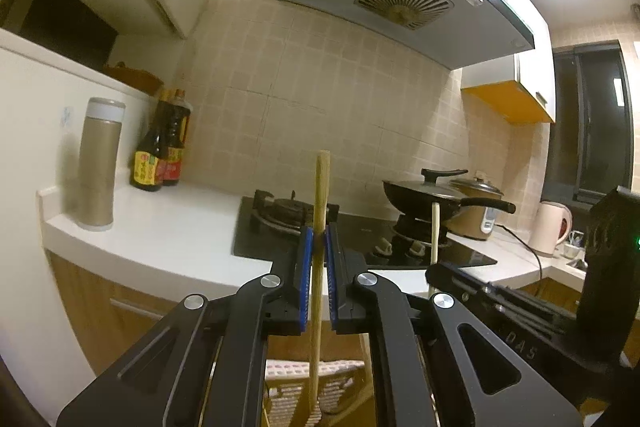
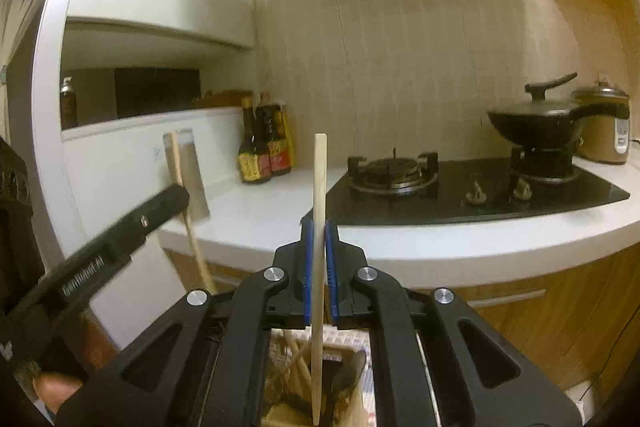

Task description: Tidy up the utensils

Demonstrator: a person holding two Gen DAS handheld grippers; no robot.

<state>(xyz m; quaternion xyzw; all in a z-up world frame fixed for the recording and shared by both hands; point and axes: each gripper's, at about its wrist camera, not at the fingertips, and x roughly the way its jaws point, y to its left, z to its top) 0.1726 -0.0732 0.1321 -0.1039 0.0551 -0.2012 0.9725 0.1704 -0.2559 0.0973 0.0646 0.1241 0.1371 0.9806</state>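
Two grippers — the left gripper and right gripper — each clamp one upright chopstick, two in all. Both hang above one utensil holder; beyond it, two burners, one wok.

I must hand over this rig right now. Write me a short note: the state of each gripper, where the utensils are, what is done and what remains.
Left gripper: shut on a wooden chopstick, held upright in front of the counter.
Right gripper: shut on a second chopstick, also upright.
Below both grippers stands a utensil holder; the right view shows more wooden utensils already in it, and the second chopstick's lower end reaches into it.
Done: one chopstick picked up in each gripper and brought over the holder.
Left: probably lower both into the holder, open the jaws, withdraw. Whether other loose utensils remain cannot be seen.
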